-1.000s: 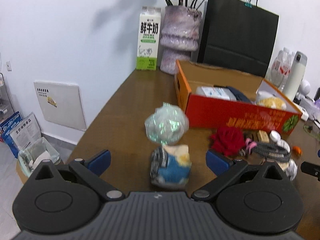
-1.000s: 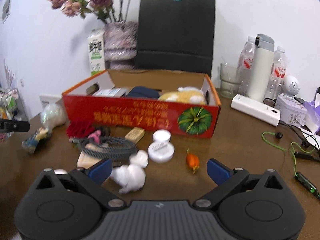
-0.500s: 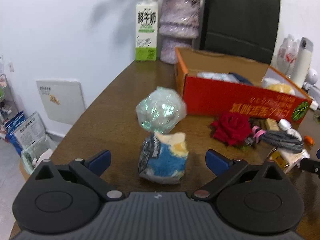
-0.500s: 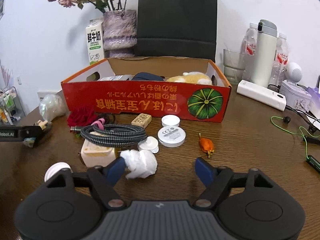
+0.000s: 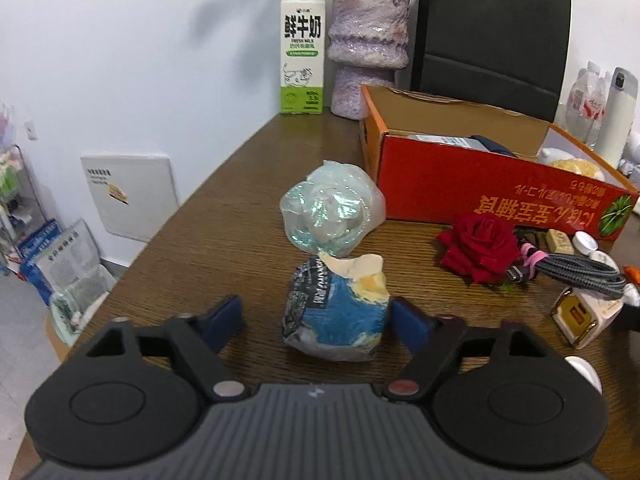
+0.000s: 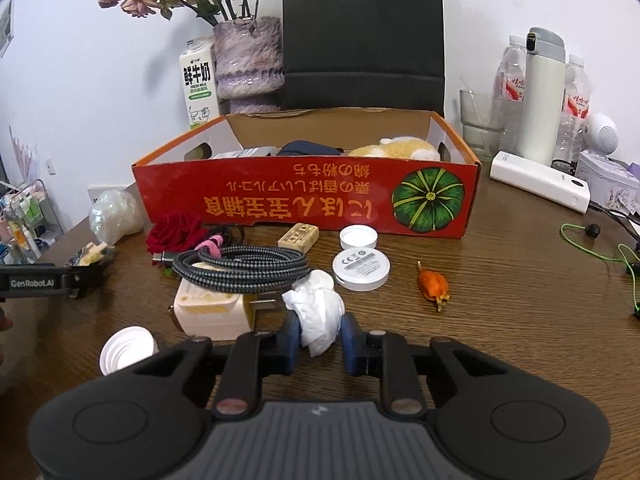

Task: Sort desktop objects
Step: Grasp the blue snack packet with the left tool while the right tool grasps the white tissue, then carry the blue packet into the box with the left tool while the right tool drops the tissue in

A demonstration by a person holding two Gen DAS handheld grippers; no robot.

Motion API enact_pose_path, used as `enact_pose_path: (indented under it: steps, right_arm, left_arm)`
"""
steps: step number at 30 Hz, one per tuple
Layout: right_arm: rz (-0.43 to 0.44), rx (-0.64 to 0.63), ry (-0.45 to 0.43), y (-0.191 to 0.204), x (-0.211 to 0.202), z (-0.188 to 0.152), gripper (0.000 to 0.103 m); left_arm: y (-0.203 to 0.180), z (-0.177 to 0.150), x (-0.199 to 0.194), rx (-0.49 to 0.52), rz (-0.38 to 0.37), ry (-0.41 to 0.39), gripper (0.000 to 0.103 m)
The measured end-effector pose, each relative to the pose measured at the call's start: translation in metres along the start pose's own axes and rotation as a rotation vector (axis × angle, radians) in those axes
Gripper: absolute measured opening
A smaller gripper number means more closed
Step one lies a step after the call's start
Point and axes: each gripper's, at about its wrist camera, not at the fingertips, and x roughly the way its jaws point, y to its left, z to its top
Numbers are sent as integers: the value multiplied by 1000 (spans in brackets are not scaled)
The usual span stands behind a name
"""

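Observation:
A crumpled blue and black wrapper (image 5: 338, 312) lies on the brown table between the blue pads of my left gripper (image 5: 318, 316). Its jaws are closing: the right pad is at the wrapper's edge and the left pad still stands apart from it. In the right wrist view my right gripper (image 6: 320, 334) is closing on a crumpled white tissue (image 6: 316, 312), with both pads against its sides. The tissue rests on the table beside a cream charger (image 6: 208, 312). The red cardboard box (image 6: 304, 200) stands behind, holding a plush toy and dark items.
A clear plastic ball (image 5: 332, 208), a red rose (image 5: 478, 246), a braided cable (image 6: 244, 268), white caps (image 6: 128, 348), a round white disc (image 6: 360, 268) and an orange bit (image 6: 432, 284) lie about. A milk carton (image 5: 302, 48), vase, black bag and bottles stand at the back.
The right gripper's jaws have closed from wide apart onto the white tissue. The left gripper dropped lower around the wrapper and its jaws have begun to narrow.

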Motion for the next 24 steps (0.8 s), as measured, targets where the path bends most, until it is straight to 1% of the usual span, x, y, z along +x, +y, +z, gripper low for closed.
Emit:
enact_pose_path:
  steps: [5,6,7,8,11,14,16,24]
  right_arm:
    - [1,0,-28,-1,-6,1,19]
    - [2,0,-30,-1,-7,1,19]
    - [3,2,-31,-2,-7,1,19]
    - [5,4,-31,-2,-7,1,19]
    - [6,9,-38,-2,-9,0,19]
    - [7,12,-45,-2,-12,-1,19]
    - [9,14,-49,-2,-14,-2,19]
    - [-1,27,-75,-8,-23,-2,19]
  left_arm:
    - [5,1,-2,-31,18,-16,56]
    - [6,1,-2,-32,20,-17,56]
    - [6,1,-2,-31,20,-18,53]
    - [5,1,-3,-28,18,-20,47]
    - [5,0,-5,-25,7,-28,38]
    - [6,-1,-9,-29,-1,-39,31]
    - [5,-2,-12,-24,-6,-48,27]
    - [-4,-10,-29,9,-38,-82,23]
